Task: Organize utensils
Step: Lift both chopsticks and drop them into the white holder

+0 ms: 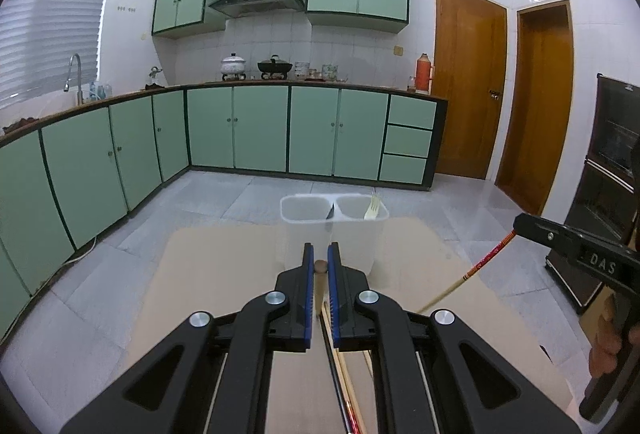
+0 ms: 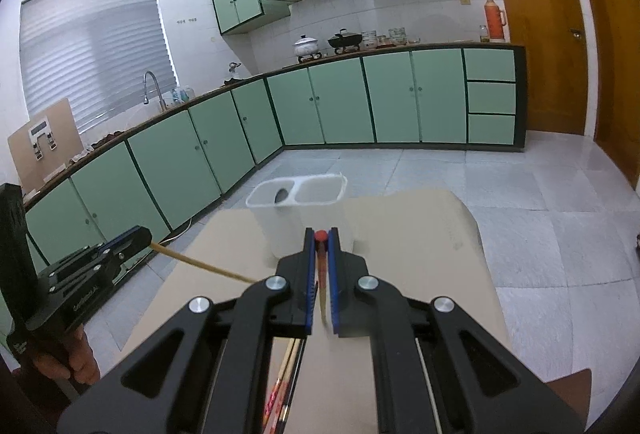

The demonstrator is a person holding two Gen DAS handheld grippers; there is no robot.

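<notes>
- Left gripper [image 1: 321, 258]: black, blue pads, showing a plain tan chopstick [image 1: 320, 286].
- Right gripper [image 2: 321, 242]: black, blue pads, showing a red-patterned chopstick [image 2: 321, 262].
- Holder [image 1: 334, 212]: translucent white.
- Mat [image 1: 224, 274]: beige.
- Cabinets [image 1: 260, 128]: pale green, dark trim.

right hand-held gripper [image 2: 321, 238] clamps red-tipped chopstick [image 2: 320, 258] | two-compartment holder [image 2: 296, 202] just beyond

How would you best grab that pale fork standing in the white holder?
Probably by the tines end of the fork, coming from above: it stands nearly upright in the right compartment of the holder, whose walls hide the rest. Both claws already hold chopsticks.
</notes>
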